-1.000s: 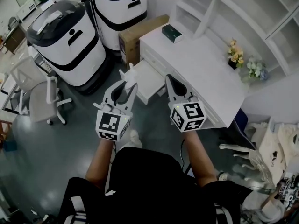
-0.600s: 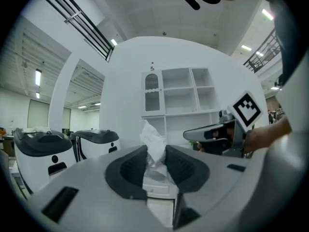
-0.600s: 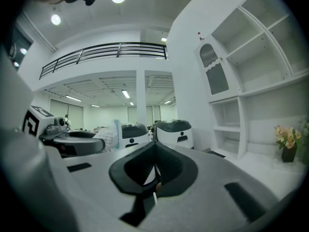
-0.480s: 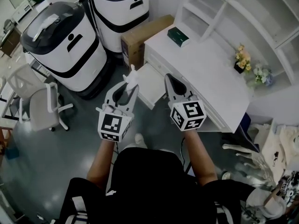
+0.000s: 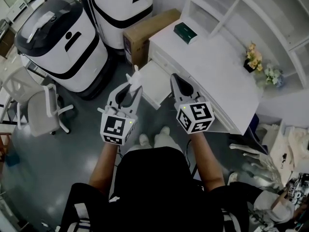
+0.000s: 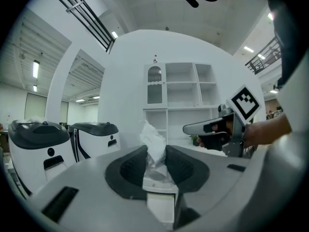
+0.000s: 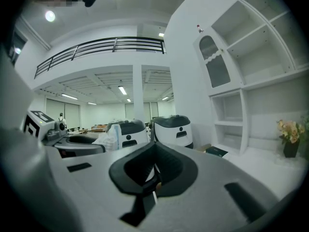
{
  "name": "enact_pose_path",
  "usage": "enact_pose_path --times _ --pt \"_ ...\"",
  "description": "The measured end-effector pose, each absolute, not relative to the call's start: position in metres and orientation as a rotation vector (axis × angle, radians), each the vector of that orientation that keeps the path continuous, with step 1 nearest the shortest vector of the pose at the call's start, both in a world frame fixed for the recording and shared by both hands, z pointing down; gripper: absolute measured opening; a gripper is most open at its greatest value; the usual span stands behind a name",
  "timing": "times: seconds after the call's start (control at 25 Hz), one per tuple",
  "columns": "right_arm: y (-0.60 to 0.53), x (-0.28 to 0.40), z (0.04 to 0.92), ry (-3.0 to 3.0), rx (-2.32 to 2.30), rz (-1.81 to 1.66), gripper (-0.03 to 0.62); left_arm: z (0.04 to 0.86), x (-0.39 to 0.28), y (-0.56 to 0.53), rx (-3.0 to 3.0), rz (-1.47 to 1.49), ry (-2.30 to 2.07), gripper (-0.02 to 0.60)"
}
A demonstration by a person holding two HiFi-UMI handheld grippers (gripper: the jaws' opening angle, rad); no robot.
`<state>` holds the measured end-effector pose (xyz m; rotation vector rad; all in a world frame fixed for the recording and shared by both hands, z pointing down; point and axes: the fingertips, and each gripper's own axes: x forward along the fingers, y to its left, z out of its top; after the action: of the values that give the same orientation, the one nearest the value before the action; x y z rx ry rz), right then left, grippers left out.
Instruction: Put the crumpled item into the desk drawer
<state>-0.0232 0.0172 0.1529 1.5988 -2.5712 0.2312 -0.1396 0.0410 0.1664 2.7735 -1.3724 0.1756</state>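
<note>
A crumpled white paper (image 5: 134, 78) sticks up from the tips of my left gripper (image 5: 131, 86), which is shut on it. In the left gripper view the paper (image 6: 153, 138) stands pinched between the dark pads (image 6: 181, 166). The gripper hangs just left of the open white desk drawer (image 5: 155, 82), above the floor. My right gripper (image 5: 175, 81) floats over the drawer's right side by the desk front, jaws together and holding nothing; its own view shows the pads (image 7: 170, 166) meeting. The left gripper with the paper (image 7: 109, 138) shows there too.
The white desk (image 5: 212, 69) carries a green box (image 5: 185, 32) and flowers (image 5: 254, 57); white shelves (image 5: 241, 8) rise behind. A cardboard box (image 5: 149, 30) and two big white-and-black machines (image 5: 63, 42) stand left of the desk. A grey chair (image 5: 41, 112) is at far left.
The person has stepped forward: the feet now show below the grippers and the scene has shifted slightly. Both grippers keep their pose, the paper still held in the left one.
</note>
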Motion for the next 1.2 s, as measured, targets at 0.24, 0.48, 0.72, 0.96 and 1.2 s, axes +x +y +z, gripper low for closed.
enact_pose_path --times 0.24,0.48,0.72,0.96,1.2 --pt "-0.002 -0.027 0.159 -2.577 1.585 0.246 -0.006 0.169 -0.141 0.025 2.765 0.162 -1.377 0.106" --pt "-0.029 -0.026 0.168 -2.582 1.552 0.267 -0.006 0.178 -0.136 -0.002 2.74 0.177 -1.387 0.106" --pt "-0.064 -0.008 0.187 -2.565 1.533 0.319 -0.006 0.198 -0.119 -0.035 2.703 0.226 -1.369 0.106" --pt "-0.102 0.014 0.216 -2.535 1.484 0.385 -0.006 0.22 -0.095 -0.075 2.698 0.265 -1.366 0.106" --pt "-0.138 0.027 0.251 -2.508 1.424 0.457 -0.005 0.242 -0.076 -0.11 2.66 0.271 -1.354 0.106"
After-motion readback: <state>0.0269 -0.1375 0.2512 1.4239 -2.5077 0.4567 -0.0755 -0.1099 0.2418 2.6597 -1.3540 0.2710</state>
